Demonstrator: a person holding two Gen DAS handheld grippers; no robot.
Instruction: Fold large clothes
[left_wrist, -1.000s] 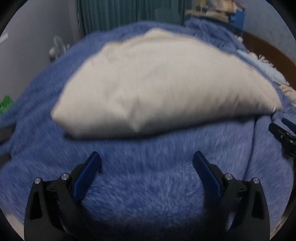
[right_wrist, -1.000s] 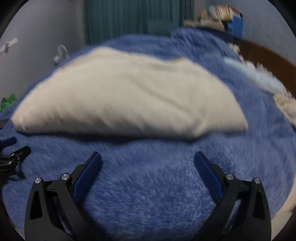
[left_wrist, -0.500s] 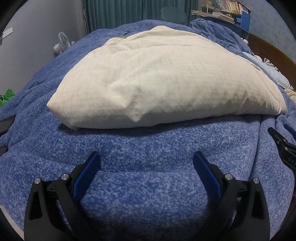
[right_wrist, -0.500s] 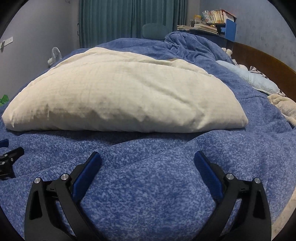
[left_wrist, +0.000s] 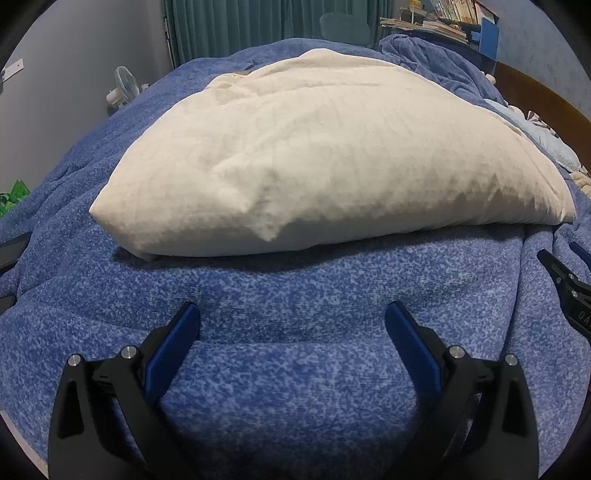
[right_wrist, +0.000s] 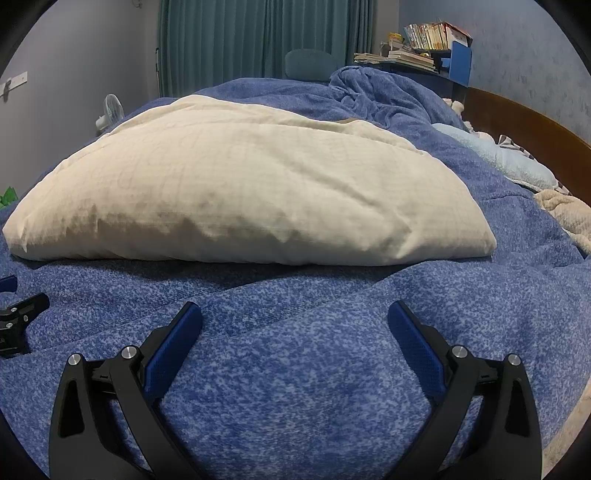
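Observation:
A large cream garment with a faint grid pattern (left_wrist: 325, 162) (right_wrist: 243, 192) lies folded into a thick pad on the blue fleece blanket (left_wrist: 295, 369) (right_wrist: 295, 369). My left gripper (left_wrist: 291, 321) hovers open over the blanket, a short way in front of the garment's near edge, with nothing between its blue pads. My right gripper (right_wrist: 294, 319) is open too, also short of the near edge and empty. Each gripper's tip shows at the side of the other view: the right gripper's finger (left_wrist: 565, 280), the left gripper's finger (right_wrist: 22, 314).
A bunched blue blanket (right_wrist: 384, 92) and a pale blue pillow (right_wrist: 509, 158) lie at the far right by the wooden headboard (right_wrist: 524, 125). A shelf of books (right_wrist: 424, 44), green curtains (right_wrist: 258, 40) and a small fan (left_wrist: 125, 85) stand behind the bed.
Both grippers have steadied after a blurred motion and sit slightly closer to the garment's near edge. The garment itself has not moved, and both grippers stay open.

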